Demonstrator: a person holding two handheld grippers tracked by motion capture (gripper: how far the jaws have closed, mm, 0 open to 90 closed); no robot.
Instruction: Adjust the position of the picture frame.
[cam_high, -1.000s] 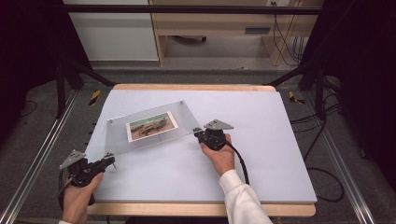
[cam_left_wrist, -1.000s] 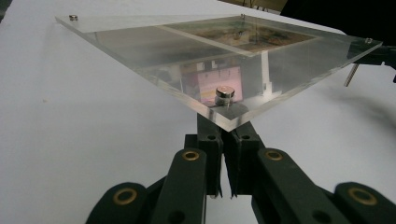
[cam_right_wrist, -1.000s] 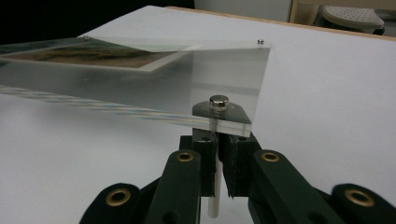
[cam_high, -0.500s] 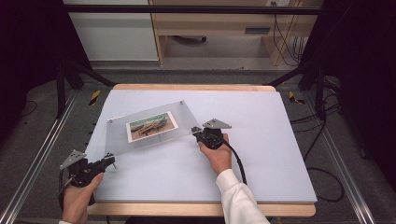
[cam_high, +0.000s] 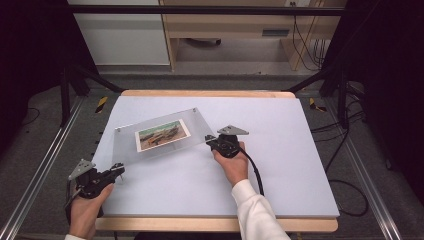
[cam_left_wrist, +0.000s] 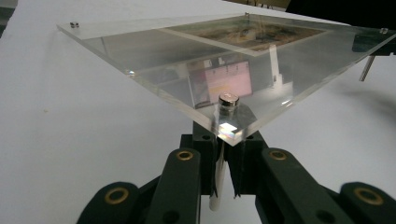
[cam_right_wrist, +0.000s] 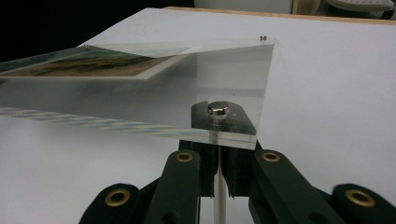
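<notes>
A clear acrylic picture frame (cam_high: 197, 125) holding a landscape photo (cam_high: 162, 134) is lifted off the white table, tilted. My left gripper (cam_high: 119, 169) grips the thin leg (cam_left_wrist: 217, 189) under the frame's near-left corner, below a metal cap (cam_left_wrist: 229, 99). Its jaws have just been opening a little, with the leg still between the pads. My right gripper (cam_high: 210, 141) is shut on the leg (cam_right_wrist: 219, 186) under the right corner, beneath a metal cap (cam_right_wrist: 218, 109). In the gripper views the left gripper (cam_left_wrist: 223, 154) and right gripper (cam_right_wrist: 219, 158) sit under the plate (cam_left_wrist: 140, 51) (cam_right_wrist: 116, 102).
A white mat (cam_high: 280, 165) covers the wooden table, whose front edge (cam_high: 215, 224) runs near the person's arms. A cable (cam_high: 256, 172) trails from the right gripper. Metal rails (cam_high: 35, 175) flank the table; a cabinet (cam_high: 125, 35) stands behind it.
</notes>
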